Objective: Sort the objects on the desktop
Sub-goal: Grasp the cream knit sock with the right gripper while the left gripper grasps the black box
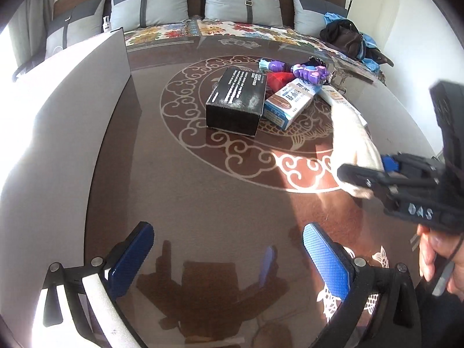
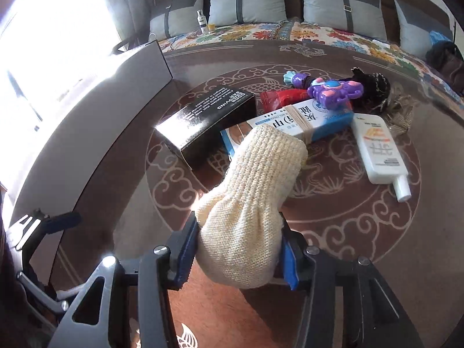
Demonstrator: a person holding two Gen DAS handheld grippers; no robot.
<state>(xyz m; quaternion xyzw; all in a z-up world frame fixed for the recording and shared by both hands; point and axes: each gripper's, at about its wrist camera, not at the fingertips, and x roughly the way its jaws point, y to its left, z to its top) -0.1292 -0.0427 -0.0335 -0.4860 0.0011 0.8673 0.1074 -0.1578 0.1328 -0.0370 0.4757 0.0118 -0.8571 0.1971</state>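
Observation:
My right gripper (image 2: 237, 249) is shut on a cream knitted pouch (image 2: 255, 191) and holds it above the table; it also shows in the left wrist view (image 1: 352, 142), with the right gripper (image 1: 374, 174) at the right edge. My left gripper (image 1: 227, 256) is open and empty, low over the near table. A black box (image 1: 236, 98), a blue and white box (image 1: 290, 101), a purple toy (image 1: 304, 71), a red packet (image 2: 278, 98) and a white bottle (image 2: 380, 150) lie clustered at the table's middle.
A grey board (image 1: 72, 110) stands along the table's left side. The brown glass table (image 1: 203, 191) has a pale cloud pattern. A sofa with grey cushions (image 1: 240, 3) runs behind it, with dark bags (image 1: 345, 37) at the right.

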